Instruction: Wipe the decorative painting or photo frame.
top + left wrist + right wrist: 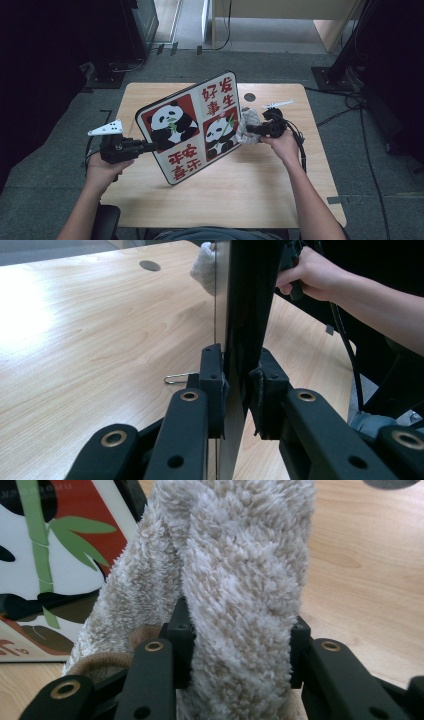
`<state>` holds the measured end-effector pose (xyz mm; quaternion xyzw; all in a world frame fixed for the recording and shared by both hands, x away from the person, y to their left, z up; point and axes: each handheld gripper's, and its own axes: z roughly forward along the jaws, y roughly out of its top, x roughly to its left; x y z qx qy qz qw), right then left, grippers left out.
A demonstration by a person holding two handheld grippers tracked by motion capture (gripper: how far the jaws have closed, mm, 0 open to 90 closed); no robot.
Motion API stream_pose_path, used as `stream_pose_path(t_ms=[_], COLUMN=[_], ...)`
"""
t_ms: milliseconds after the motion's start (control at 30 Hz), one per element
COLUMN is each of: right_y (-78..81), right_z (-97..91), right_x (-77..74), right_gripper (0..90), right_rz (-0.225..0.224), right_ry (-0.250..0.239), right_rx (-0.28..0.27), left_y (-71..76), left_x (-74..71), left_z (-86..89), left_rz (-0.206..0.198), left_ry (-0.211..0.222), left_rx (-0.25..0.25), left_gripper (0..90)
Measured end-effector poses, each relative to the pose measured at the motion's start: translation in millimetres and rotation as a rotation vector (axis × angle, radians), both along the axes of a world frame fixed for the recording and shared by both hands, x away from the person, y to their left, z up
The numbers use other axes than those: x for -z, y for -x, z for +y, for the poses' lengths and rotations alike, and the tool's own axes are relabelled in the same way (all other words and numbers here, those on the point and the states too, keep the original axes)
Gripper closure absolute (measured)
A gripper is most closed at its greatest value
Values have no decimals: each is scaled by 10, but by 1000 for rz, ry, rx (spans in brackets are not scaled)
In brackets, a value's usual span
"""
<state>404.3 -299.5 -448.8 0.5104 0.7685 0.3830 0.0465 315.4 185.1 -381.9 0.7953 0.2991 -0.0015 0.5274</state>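
Over a light wooden table (260, 185), a person is holding up a tilted, rounded-corner board printed with pandas and red Chinese characters (192, 127), lifted clear of the tabletop near its middle. The left gripper (150, 146) is clamping the board's left edge, its black jaws pressing both faces in the left gripper view. The right gripper (250, 131) is gripping a fluffy beige-and-white striped cloth (235, 580), and is holding it against the board's right edge.
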Motion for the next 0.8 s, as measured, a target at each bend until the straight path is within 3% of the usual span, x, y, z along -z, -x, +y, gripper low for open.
stream_pose_path(t_ms=[67,300,500,800], right_y=[0,26,40,60], right_z=[-21,-43,-50,-154], right_x=[27,165,259,183], right_gripper=[621,620,619,617], right_rz=[17,-4,7,-18], right_ry=[-18,-1,19,12], right_rx=[4,-13,-12,16], left_y=[2,9,15,23], left_x=[-1,-7,-9,-10], left_z=[0,-5,-9,-10], left_rz=[0,-2,-2,-13], left_ry=[-3,-8,-9,-18], left_rx=[-3,-8,-13,-22], left_gripper=[786,785,785,780])
